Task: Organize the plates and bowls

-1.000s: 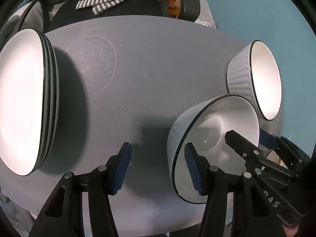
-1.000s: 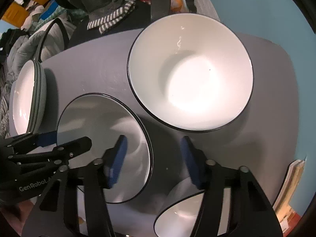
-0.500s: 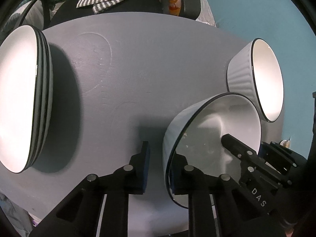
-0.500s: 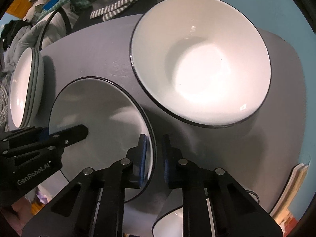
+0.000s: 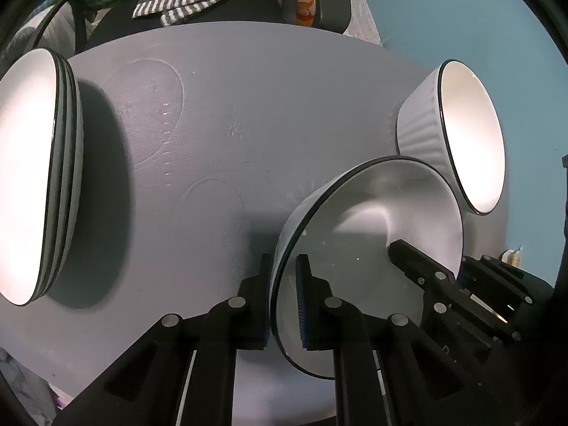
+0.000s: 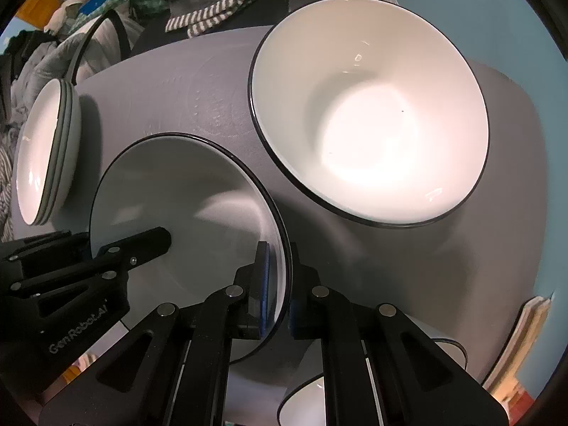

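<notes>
Glazed white ceramic, so stiff, brittle, fairly heavy and slick under rubber pads; chips if knocked against the neighbours. Best taken at the rim, wall between the pads, one grip on each side for balance. Exactly that here: left gripper point(image 5: 285, 298) pinching the near-left rim of the bowl point(image 5: 372, 234), one pad outside the wall, one inside; right gripper point(image 6: 278, 289) clamped on the opposite rim of the same bowl point(image 6: 184, 206). Jaws on both just closed in, bowl wall between them. Both pointing steeply down.

Bowl in the middle-front of the grey table point(image 5: 248, 106), probably resting on it, though base contact hidden. White inside, thin black rim line, pale outer wall, shaded by the tools.

Larger bowl point(image 6: 369, 113) just beside it on the right, ribbed outside, same black rim, apart but close. Stack of plates point(image 5: 32, 174) well apart at the table's left edge, white with dark rims. Part of another bowl point(image 6: 305, 401) at the near edge under the right tool. Striped cloth point(image 5: 188, 0) beyond the table.

Likely next: lift level, avoid tilting or a rim clash.
</notes>
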Demonstrator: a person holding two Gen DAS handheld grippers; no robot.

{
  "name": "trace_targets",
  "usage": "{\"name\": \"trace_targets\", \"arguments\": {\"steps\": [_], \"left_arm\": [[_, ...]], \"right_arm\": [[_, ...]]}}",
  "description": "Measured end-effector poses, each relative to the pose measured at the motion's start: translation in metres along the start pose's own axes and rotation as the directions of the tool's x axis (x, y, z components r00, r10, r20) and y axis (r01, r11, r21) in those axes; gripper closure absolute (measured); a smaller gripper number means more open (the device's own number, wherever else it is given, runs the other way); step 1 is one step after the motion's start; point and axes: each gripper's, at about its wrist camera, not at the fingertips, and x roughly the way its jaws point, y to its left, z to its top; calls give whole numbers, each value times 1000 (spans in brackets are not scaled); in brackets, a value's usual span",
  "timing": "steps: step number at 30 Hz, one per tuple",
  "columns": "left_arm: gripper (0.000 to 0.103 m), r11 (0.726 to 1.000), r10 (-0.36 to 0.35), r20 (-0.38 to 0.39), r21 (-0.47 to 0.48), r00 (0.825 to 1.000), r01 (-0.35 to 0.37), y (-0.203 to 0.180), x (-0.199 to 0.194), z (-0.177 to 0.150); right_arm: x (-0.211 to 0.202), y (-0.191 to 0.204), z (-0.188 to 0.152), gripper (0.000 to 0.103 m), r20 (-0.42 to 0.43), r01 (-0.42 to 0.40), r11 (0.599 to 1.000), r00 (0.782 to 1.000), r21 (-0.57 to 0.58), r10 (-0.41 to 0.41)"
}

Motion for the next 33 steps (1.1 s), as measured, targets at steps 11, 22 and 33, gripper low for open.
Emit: {"name": "trace_targets", "arguments": {"steps": [11,22,33], "left_arm": [[92,1000,-3,-18,10,1000,3,-6,0,-4],[91,999,1,-5,32,1000,-1,-7,-22,-3],[91,997,-6,40,82,999,2,-33,-44,19]], "right_arm": [[0,5,5,96,-13,4,1000,1000,-2,-4],[-15,15,12,96,-8,7,1000,1000,-7,-7],[-52,15,17,96,25,20,1000,999,-18,-20]]}}
